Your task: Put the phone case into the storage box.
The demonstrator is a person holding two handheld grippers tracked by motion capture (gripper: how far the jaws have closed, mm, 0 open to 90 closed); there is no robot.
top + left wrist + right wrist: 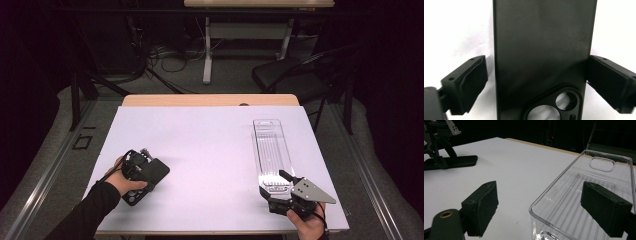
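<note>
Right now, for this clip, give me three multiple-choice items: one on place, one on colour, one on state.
1. Where is the clear tray?
A. right side of the white table
B. left side
C. on the floor

2. What colour is the phone case?
A. red
B. black
C. clear

3. How does the right gripper stand?
A. shut on the tray
B. shut on the case
C. open, astride the tray's side wall

Key: 1 A, the high view shows it at the right. 2 B, it looks matt black between the left gripper jaws. 3 C, one jaw is inside the tray and one outside, with gaps.
</note>
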